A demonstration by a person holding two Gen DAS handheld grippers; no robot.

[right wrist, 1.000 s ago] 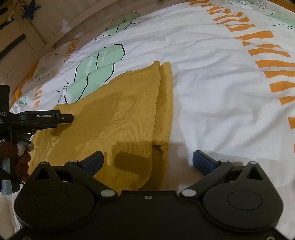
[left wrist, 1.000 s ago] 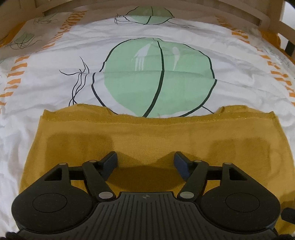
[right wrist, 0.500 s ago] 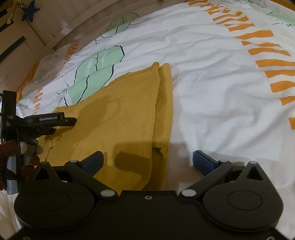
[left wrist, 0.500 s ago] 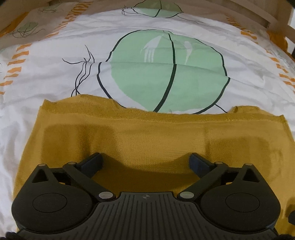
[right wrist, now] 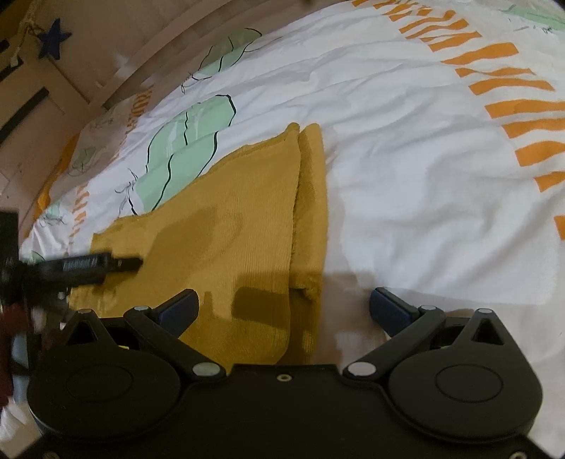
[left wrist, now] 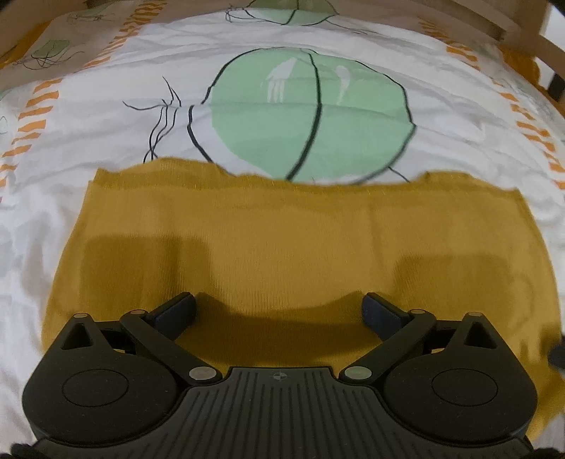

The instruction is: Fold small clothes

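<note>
**Between folds on the mustard knit**

I am hovering both grippers over the mustard knit garment (left wrist: 289, 240), which is lying flat on the printed bed sheet (left wrist: 88, 116), just short of the big green ball print (left wrist: 310, 116). My left gripper (left wrist: 279, 310) is standing with its jaws spread wide, nothing between the pads, only knit and shadow beneath them. My right gripper (right wrist: 282, 307) is likewise gaping, its jaws straddling the garment's right edge, with one pad over the cloth and the other over bare sheet; neither is pressing on anything.

I am judging that one fold is already laid: in the right wrist view a narrow strip (right wrist: 310, 212) is lying doubled along the right side, with its lower corner slightly bunched. So I am between grasps, choosing the next edge.

The next move, as I am reading it, is calling for both jaws to come down on matching corners of one edge, pinch only the layers meant to travel, and carry them across evenly so the doubled strip is not dragged open.

Around me, a wooden bed frame (left wrist: 508, 24) is running along the far side, and a dark blue star (right wrist: 53, 42) is hanging on the wall beyond. Nothing is lying on the garment. The soft, wrinkled sheet is the only nuisance: a low pinch could be catching it along with the knit.
</note>
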